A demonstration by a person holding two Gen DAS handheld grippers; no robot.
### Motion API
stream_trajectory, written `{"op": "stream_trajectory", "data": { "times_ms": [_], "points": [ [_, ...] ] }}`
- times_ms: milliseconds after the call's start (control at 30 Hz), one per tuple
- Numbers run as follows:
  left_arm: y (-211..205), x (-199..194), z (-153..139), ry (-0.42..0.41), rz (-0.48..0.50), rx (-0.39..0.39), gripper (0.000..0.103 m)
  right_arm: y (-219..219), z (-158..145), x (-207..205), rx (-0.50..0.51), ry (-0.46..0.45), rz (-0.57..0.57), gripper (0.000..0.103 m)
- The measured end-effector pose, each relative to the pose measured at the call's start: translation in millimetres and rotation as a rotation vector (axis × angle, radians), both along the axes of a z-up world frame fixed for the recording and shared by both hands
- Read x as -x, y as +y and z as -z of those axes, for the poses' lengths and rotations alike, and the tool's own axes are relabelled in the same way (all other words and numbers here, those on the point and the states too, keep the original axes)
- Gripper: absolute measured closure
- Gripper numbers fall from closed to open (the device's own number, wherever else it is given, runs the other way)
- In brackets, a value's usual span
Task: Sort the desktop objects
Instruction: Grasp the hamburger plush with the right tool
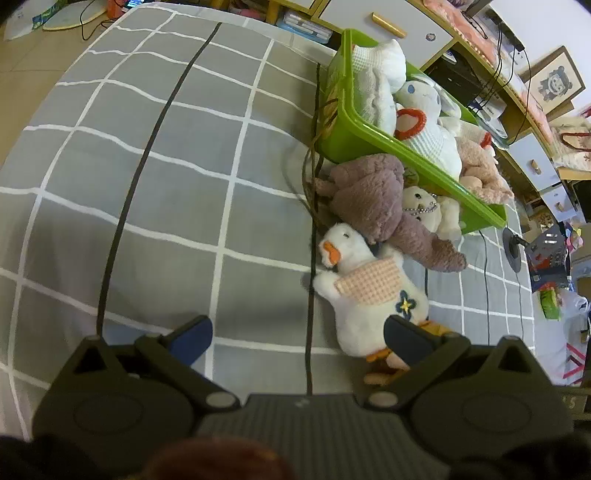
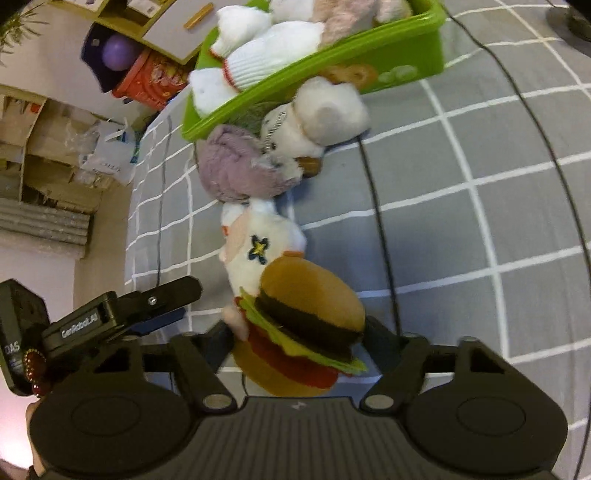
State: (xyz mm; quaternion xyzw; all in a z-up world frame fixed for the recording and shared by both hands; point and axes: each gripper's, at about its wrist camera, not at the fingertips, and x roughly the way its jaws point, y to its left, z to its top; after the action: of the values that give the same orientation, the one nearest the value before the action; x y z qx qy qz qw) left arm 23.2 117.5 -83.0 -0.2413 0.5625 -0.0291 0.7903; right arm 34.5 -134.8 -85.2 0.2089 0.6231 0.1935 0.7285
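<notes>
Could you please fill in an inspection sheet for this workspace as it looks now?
Surface: grey bedsheet with white grid lines.
Job's things: green bin holding several plush toys; outside it lie a purple plush, a small cream bear, a white duck and a burger plush.
Clutter: nothing seen on the sheet apart from the toys.
Grippers: left hand-held gripper open, holding nothing; right hand-held gripper with its fingers either side of the burger plush, contact unclear.
Cables: black cables run across the sheet.
Surroundings: white drawers, a framed picture, cardboard boxes.
</notes>
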Motion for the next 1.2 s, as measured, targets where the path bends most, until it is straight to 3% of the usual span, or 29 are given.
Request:
{"op": "stream_trajectory", "data": {
  "times_ms": [133,400,600,867,1033,1200],
  "points": [
    [-6,-3,0,-0.005,0.015,-0.002,0.001,-5,-5,0,-0.002,-0.019,-0.008,0.042],
    [-35,-11,-1,-0.026,0.058,-0.02,0.001,-36,-23,-6,0.04,-0.084,0.078,0.043],
    [-60,-19,0,-0.044,0.067,-0.049,0.001,-52,-19,-12,0.047,-0.066,0.118,0.043],
    [-80,-28,8,-0.049,0.064,-0.108,0.005,-63,-14,-17,0.049,-0.051,0.141,0.043],
    [-94,-27,10,-0.059,0.089,-0.189,0.006,-68,-12,-20,0.054,-0.042,0.153,0.042],
    [-99,-19,7,-0.07,0.123,-0.26,0.014,-70,-11,-21,0.057,-0.041,0.159,0.042]
  ]
}}
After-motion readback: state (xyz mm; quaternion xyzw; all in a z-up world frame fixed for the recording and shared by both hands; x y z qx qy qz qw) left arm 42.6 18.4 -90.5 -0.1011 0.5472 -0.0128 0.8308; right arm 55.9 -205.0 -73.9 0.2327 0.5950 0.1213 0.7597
